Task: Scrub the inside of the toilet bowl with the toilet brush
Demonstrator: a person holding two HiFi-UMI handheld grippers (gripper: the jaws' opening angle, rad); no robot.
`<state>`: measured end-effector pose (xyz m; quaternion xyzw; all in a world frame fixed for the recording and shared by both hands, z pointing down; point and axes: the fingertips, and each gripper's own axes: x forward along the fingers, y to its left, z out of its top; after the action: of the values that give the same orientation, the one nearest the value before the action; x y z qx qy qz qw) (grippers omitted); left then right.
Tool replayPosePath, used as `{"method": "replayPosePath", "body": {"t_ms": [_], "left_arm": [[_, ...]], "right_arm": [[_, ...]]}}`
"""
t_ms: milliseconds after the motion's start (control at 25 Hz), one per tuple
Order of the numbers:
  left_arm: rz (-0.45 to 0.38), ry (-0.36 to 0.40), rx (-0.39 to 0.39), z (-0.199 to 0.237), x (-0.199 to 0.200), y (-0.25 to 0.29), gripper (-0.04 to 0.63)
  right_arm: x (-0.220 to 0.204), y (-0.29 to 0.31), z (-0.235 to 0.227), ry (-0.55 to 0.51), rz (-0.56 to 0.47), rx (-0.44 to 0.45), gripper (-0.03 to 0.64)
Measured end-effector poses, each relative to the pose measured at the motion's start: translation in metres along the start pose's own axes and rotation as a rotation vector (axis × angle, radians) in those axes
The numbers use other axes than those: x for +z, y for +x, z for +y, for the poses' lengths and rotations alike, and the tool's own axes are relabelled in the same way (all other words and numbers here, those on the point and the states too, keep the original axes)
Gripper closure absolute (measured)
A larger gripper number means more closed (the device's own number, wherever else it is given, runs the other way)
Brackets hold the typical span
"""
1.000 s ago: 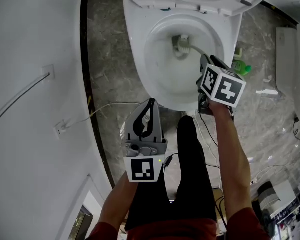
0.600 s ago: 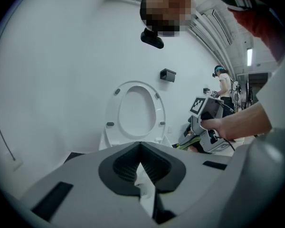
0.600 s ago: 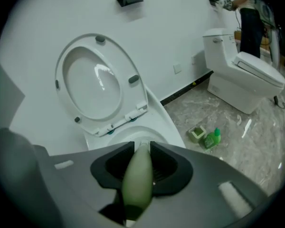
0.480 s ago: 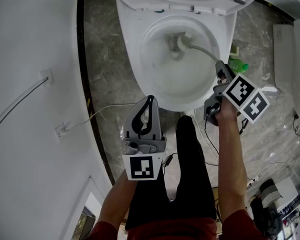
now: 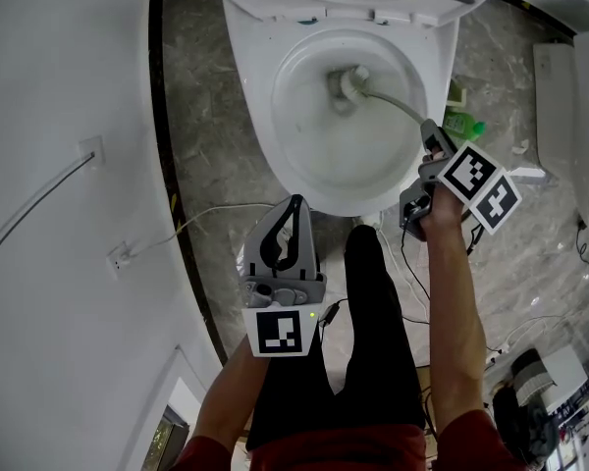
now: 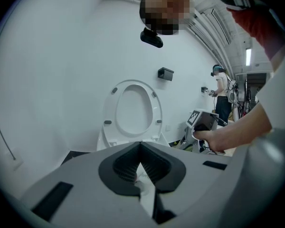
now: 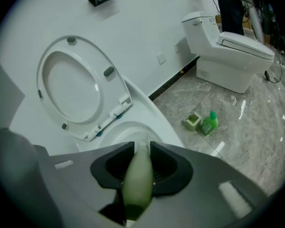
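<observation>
Marble floor [image 5: 211, 116], white wall [image 5: 59, 86] (1 cable [image 5: 39, 196]), toilet brush [image 5: 351, 84] in bowl [image 5: 309, 150]

No legible text, brand or number: label on the green bottle [image 7: 209, 122] too small to read; left marker cube [image 5: 278, 332] and right marker cube [image 5: 481, 187] bear only black-and-white squares.

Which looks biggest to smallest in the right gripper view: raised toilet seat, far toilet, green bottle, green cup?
1. raised toilet seat, closest to the camera
2. far toilet, shrunk by distance
3. green bottle and green cup: look about alike, not ranked
</observation>
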<state>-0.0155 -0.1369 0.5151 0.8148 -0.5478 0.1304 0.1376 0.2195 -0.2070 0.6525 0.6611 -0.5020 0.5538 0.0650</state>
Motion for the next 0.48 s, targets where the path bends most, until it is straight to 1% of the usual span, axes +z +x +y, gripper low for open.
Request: {"method": "replayPosePath", "body": {"t_ms": [160,280,400,480], "left_arm": [[-0.009,0.003,-0.007,-0.003,0.009,0.000,0.591],[-0.017,0.019,-0.015,-0.004,0.020,-0.001,0.591],[-0.025,0.030,-0.018,-0.004,0.032,-0.003,0.591],[-0.022,0.032,-0.014,-0.003,0.040,-0.005,0.591]], "right_arm": [[0.012,-0.032,-0.008,-0.013,-0.043,0.006,0.502],[0.014,-0.049,-0.012,-0.022,-0.068,0.004,0.502],[0.006,-0.054,-0.012,-0.026,-0.061,0.006,0.502],[-0.003,-0.054,-0.011,-0.072,-0.038,0.003,0.502]]}}
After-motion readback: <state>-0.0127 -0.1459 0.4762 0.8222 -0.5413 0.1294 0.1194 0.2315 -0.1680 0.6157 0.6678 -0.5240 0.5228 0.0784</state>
